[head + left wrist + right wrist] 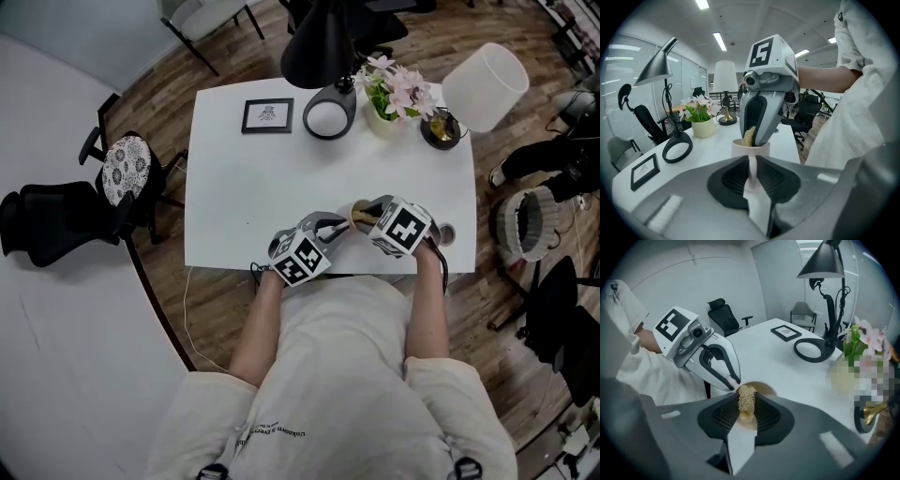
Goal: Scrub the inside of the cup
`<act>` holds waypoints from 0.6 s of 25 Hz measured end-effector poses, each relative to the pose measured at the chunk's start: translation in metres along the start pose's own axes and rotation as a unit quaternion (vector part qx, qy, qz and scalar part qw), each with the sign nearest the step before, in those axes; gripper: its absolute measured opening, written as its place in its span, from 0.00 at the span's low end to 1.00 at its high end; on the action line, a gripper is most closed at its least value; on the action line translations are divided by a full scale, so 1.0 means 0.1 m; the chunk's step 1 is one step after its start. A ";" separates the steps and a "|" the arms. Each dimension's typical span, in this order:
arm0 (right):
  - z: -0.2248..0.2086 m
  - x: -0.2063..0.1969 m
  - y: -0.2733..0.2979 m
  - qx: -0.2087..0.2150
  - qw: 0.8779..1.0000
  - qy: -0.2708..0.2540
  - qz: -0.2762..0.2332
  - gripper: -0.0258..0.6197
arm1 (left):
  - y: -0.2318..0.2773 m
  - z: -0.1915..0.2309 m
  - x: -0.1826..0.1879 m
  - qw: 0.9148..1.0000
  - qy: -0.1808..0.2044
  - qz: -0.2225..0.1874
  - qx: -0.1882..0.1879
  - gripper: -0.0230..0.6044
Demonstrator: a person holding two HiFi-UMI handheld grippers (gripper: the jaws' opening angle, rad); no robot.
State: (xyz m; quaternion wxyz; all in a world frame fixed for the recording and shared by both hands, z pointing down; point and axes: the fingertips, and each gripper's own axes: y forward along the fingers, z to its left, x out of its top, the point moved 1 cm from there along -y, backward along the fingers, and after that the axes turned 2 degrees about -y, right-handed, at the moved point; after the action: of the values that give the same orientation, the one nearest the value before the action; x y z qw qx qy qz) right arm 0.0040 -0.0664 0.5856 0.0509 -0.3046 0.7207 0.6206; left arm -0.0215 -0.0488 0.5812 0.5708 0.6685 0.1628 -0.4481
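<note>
A white table [253, 187] fills the middle of the head view. A black office chair [56, 220] and a chair with a patterned cushion [125, 167] stand off its left side. At the far edge of the table stands a black desk lamp [319, 47] with a ring-shaped base. To the right of it are a white-shaded lamp [485, 84], a pot of pink flowers [389, 98] and a small framed picture [267, 115]. All of these are well apart from the work at the near edge. The stretch of table between them and the grippers is bare.

From above, the two marker cubes and the arms hide most of the cup. The left gripper [752, 169] is clenched on the handle of the pale cup [750, 149], with both pads pressed against it. The cup stands upright on the table near the person's edge. The right gripper [746, 404] comes down steeply from above. Its jaws are squeezed tight on a straw-coloured fibrous scrubber [746, 397], and their tips reach into the cup's mouth and block much of it. The scrubber's lower end sits inside the cup against the inner wall.
</note>
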 end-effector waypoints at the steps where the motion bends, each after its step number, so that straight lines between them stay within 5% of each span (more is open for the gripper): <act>1: -0.02 0.01 0.01 0.000 1.000 0.008 -0.006 0.21 | 0.00 -0.01 0.00 1.000 0.003 0.001 0.000 0.12; 8: -0.19 0.03 0.02 -0.026 0.998 0.054 -0.029 0.21 | 0.02 -0.02 0.02 1.000 0.012 0.005 -0.013 0.12; 15: -0.26 -0.01 0.02 -0.062 0.998 0.016 0.027 0.21 | 0.01 -0.03 0.00 1.000 0.015 0.011 -0.021 0.12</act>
State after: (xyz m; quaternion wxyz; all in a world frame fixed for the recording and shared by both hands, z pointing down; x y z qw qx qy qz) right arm 0.0122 -0.0899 0.5938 0.0037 -0.2979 0.6896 0.6601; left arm -0.0199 -0.0467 0.5812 0.5869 0.6646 0.1737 -0.4286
